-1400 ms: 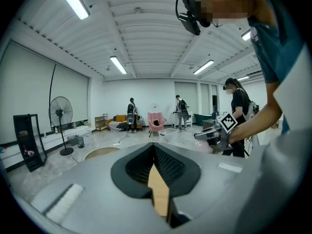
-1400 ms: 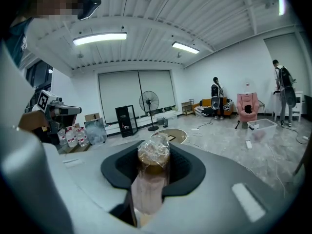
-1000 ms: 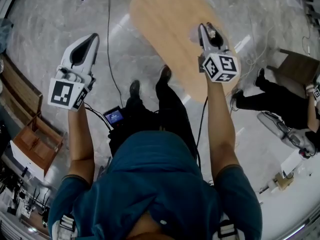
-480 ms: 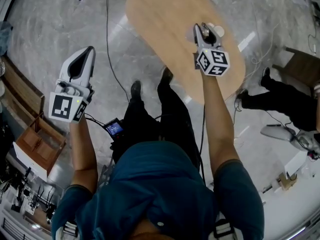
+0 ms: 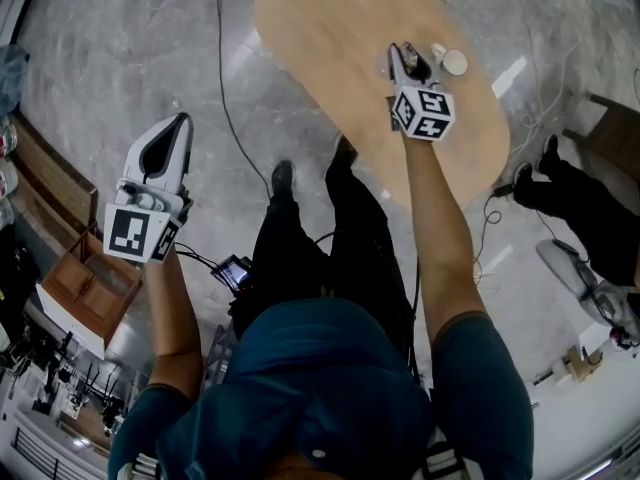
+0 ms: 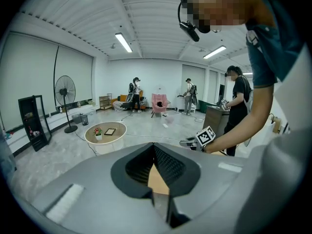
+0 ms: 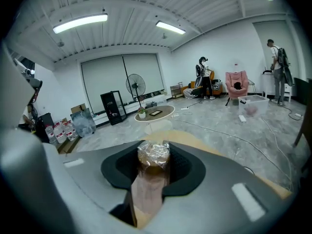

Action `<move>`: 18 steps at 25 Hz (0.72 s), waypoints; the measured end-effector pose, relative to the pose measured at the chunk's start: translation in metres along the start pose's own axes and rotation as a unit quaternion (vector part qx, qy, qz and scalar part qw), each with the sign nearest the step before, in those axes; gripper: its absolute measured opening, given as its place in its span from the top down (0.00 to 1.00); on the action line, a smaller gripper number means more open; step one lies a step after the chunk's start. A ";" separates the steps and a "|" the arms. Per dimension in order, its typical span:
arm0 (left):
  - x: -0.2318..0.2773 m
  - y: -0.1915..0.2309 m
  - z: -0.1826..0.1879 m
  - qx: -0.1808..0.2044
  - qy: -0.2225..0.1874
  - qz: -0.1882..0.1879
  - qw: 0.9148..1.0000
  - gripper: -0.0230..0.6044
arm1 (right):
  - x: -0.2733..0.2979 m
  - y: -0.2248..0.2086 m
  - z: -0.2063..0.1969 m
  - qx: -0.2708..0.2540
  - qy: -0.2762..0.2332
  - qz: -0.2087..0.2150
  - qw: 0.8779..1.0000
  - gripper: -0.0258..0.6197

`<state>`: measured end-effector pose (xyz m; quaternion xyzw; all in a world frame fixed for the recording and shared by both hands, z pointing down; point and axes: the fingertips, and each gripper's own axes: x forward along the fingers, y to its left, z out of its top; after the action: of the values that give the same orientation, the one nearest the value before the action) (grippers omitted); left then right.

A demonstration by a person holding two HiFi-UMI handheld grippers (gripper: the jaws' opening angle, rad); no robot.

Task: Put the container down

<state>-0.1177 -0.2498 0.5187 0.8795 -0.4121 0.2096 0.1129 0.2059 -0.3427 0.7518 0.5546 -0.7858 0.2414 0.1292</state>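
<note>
Right gripper [image 5: 405,54] pinches the clear film-wrapped container [image 7: 153,156] with brown contents between its jaws, oval light wooden table [image 5: 330,28] just beneath. Left gripper [image 5: 182,121] alongside has jaws pressed together, empty.

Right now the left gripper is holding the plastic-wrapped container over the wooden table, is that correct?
Not quite. It is the right gripper, not the left, that is holding the plastic-wrapped container over the wooden table. The right gripper view shows the container clamped between its jaws. In the left gripper view, the left gripper has nothing between its jaws.
</note>
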 end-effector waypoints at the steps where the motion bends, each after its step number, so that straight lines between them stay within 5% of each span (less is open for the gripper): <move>1: 0.002 0.002 -0.003 -0.001 0.003 0.001 1.000 0.97 | 0.006 -0.001 -0.006 0.001 0.003 -0.002 1.000 0.78; 18: 0.016 0.020 -0.062 -0.025 0.048 0.022 0.998 0.97 | 0.087 -0.020 -0.104 -0.010 0.080 -0.009 0.997 0.78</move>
<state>-0.1413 -0.2503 0.5811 0.8561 -0.4307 0.2435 0.1493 0.1872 -0.3646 0.8861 0.5396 -0.7700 0.2760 0.1994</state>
